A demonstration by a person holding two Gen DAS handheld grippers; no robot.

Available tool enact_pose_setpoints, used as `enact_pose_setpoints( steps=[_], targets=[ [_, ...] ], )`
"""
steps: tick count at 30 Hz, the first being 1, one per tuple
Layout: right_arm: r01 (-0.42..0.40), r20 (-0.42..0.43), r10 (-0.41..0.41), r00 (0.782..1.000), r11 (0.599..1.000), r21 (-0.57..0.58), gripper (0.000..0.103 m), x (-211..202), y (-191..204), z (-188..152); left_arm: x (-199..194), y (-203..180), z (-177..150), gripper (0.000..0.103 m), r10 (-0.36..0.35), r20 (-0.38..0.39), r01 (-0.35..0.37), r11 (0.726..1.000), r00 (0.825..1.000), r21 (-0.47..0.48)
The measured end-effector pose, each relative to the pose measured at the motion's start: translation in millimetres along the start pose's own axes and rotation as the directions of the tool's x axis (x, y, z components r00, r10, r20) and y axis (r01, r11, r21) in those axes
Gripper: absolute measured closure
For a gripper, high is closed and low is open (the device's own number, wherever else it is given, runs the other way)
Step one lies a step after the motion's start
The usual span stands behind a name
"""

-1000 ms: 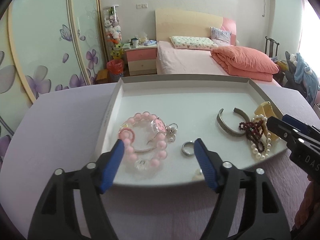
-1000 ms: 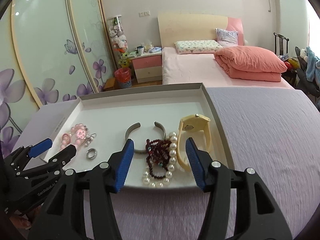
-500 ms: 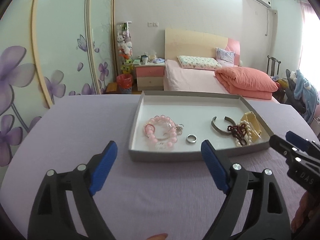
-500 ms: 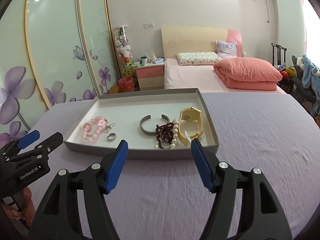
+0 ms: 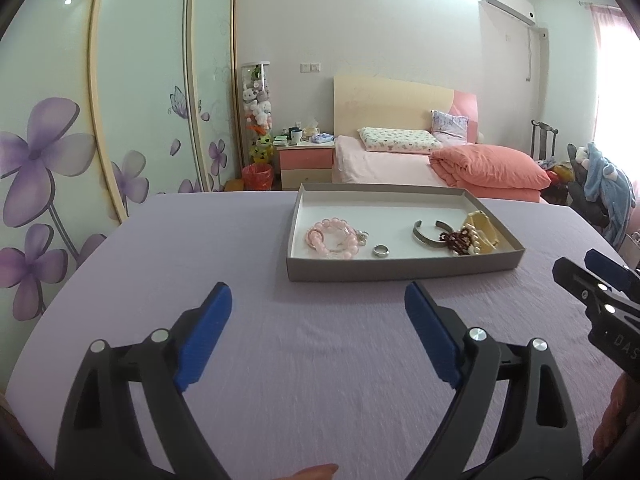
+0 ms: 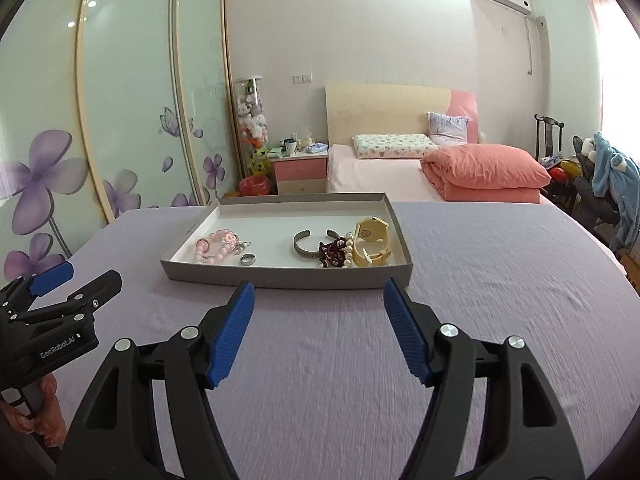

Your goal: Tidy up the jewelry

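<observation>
A grey tray (image 5: 400, 270) (image 6: 280, 278) with a white floor sits on the purple table. In it lie a pink bead bracelet (image 5: 331, 237) (image 6: 214, 245), a silver ring (image 5: 381, 251) (image 6: 247, 259), a silver cuff (image 5: 427, 234) (image 6: 305, 245), dark red beads (image 5: 456, 238) (image 6: 333, 251), pearls (image 6: 349, 249) and a cream watch (image 5: 482, 227) (image 6: 372, 244). My left gripper (image 5: 318, 320) is open and empty, well short of the tray. My right gripper (image 6: 319, 312) is open and empty, also short of the tray.
The purple tablecloth (image 5: 280, 360) covers the table around the tray. Behind it stand a bed with an orange quilt (image 5: 488, 168), a pink nightstand (image 5: 306, 162) and a floral wardrobe (image 5: 60, 140) on the left.
Both grippers have pulled back and up from the tray, still open and empty. The tray now lies farther ahead and looks smaller in both views.
</observation>
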State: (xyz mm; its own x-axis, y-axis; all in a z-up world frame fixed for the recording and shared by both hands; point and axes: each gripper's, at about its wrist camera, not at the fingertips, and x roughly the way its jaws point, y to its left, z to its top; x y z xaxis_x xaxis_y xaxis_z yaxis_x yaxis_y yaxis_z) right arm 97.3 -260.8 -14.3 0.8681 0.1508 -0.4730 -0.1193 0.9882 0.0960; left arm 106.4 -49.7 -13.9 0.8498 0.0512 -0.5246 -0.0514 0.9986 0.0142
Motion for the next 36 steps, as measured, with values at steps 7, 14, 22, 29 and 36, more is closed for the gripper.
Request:
enact_pose_setpoints(
  steps=[7,14,22,29,36],
  targets=[
    [-0.004,0.006,0.004,1.000,1.000,0.008,0.036,-8,0,-7,-16,-3,-6,0.017,-0.005,0.020,0.004,1.000,1.000,0.017],
    [-0.005,0.009,0.004,1.000,1.000,0.010,0.036,-14,-3,-12,-19,-3,-11,0.016,-0.011,0.018,0.010,1.000,1.000,0.005],
    [-0.013,0.004,0.013,1.000,1.000,0.006,0.036,-13,-1,-12,-18,0,-12,0.016,-0.005,0.018,0.005,1.000,1.000,-0.002],
    [-0.017,0.000,0.017,1.000,1.000,0.002,0.036,-12,3,-12,-18,1,-14,0.017,-0.003,0.013,0.004,1.000,1.000,-0.003],
    [-0.018,0.003,0.018,1.000,1.000,-0.001,0.036,-13,3,-12,-17,1,-13,0.017,-0.011,0.014,0.011,1.000,1.000,0.002]
  ],
)
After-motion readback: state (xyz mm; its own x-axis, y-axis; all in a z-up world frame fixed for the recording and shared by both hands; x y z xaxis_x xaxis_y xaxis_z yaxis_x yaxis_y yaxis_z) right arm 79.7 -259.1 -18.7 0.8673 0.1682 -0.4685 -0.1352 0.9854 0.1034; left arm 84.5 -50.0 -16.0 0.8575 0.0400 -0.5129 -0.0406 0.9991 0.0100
